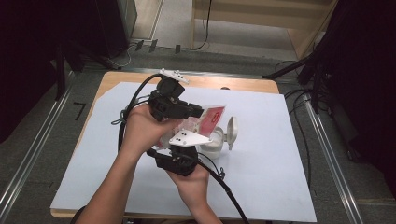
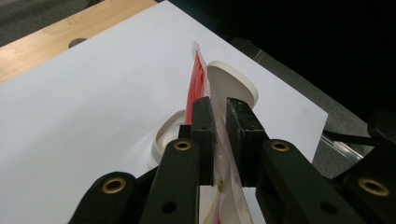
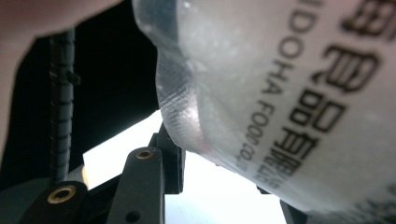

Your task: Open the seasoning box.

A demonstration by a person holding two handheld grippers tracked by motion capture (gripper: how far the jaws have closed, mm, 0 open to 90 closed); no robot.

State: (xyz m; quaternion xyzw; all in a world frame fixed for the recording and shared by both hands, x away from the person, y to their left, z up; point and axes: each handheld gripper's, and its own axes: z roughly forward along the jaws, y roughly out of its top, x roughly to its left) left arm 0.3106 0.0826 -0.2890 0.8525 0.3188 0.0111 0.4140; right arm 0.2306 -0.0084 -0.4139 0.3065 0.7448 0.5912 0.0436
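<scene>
Jaws of left gripper (image 2: 219,135) pinch pouch (image 2: 198,79) edge; right gripper (image 3: 219,186) jaws part-open around pouch (grip unclear).

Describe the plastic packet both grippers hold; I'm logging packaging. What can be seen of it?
The packet is a thin, flat pouch of glossy clear plastic with red print and dark lettering, sealed at its ribbed edge. It stands on edge above a white lidded container, whose lid is open. The left gripper pinches it; the right gripper has it between its jaws.
</scene>
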